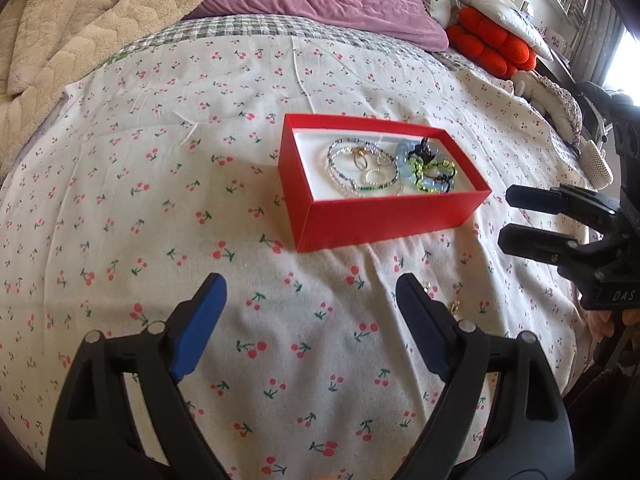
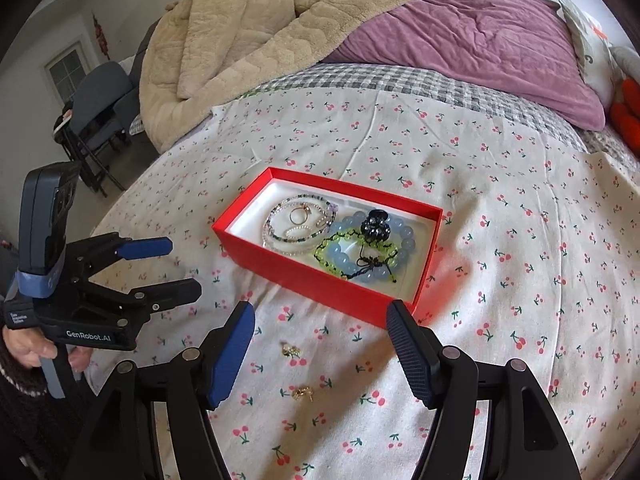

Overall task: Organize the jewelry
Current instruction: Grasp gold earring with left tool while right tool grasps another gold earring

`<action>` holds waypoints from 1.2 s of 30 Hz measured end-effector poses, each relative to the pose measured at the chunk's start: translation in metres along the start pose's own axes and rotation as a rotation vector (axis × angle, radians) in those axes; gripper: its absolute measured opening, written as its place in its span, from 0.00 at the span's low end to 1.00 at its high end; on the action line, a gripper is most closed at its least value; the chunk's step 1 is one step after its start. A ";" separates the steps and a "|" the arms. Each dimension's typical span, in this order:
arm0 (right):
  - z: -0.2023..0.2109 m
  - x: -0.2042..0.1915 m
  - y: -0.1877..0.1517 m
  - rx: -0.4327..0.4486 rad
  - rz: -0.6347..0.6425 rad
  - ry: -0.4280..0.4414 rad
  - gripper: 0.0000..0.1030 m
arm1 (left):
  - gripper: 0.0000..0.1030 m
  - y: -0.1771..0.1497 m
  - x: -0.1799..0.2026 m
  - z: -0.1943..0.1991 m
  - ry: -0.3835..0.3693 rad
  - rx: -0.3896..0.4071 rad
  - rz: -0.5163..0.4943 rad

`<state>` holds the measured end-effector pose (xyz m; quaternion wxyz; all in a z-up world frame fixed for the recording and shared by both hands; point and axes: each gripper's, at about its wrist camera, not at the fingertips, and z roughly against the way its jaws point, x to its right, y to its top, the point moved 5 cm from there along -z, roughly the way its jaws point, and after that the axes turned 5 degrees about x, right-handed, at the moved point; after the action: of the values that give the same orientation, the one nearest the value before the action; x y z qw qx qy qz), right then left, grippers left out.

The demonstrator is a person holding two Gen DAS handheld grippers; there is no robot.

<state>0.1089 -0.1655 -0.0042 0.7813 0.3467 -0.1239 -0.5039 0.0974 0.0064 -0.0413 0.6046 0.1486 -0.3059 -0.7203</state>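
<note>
An open red rectangular cardboard box with a white lining sits flat on the bed. Inside lie thin pearl-and-bead bracelets looped around a slim gold ring, and beside them a chunky pale-blue bead bracelet, a lime-green beaded cord and a small black hair claw — all tangled together. Two small gold earrings lie loose on the sheet just in front of the box — apart from each other
</note>
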 end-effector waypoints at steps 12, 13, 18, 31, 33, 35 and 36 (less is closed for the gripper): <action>-0.024 -0.021 -0.067 -0.083 0.200 -0.021 0.68 | 0.85 -0.038 0.013 -0.020 0.034 -0.072 -0.081; -0.025 -0.024 -0.069 -0.088 0.216 -0.018 0.67 | 0.86 -0.038 0.015 -0.019 0.024 -0.071 -0.085; -0.026 -0.034 -0.069 -0.064 0.236 0.025 0.55 | 0.86 -0.037 0.022 -0.016 -0.043 -0.061 -0.092; -0.045 -0.024 -0.084 -0.142 0.211 0.019 0.29 | 0.68 -0.033 0.041 -0.015 -0.149 -0.051 -0.118; -0.046 -0.022 -0.083 -0.141 0.199 0.018 0.26 | 0.59 -0.032 0.047 -0.016 -0.166 -0.052 -0.131; -0.046 -0.021 -0.083 -0.139 0.193 0.002 0.19 | 0.49 -0.032 0.055 -0.019 -0.187 -0.056 -0.147; -0.047 -0.020 -0.082 -0.138 0.190 -0.009 0.16 | 0.43 -0.032 0.058 -0.020 -0.195 -0.058 -0.155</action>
<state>0.0672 -0.1495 -0.0899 0.8471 0.2764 -0.1245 -0.4364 0.0709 -0.0524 -0.0677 0.5185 0.0834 -0.3298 -0.7845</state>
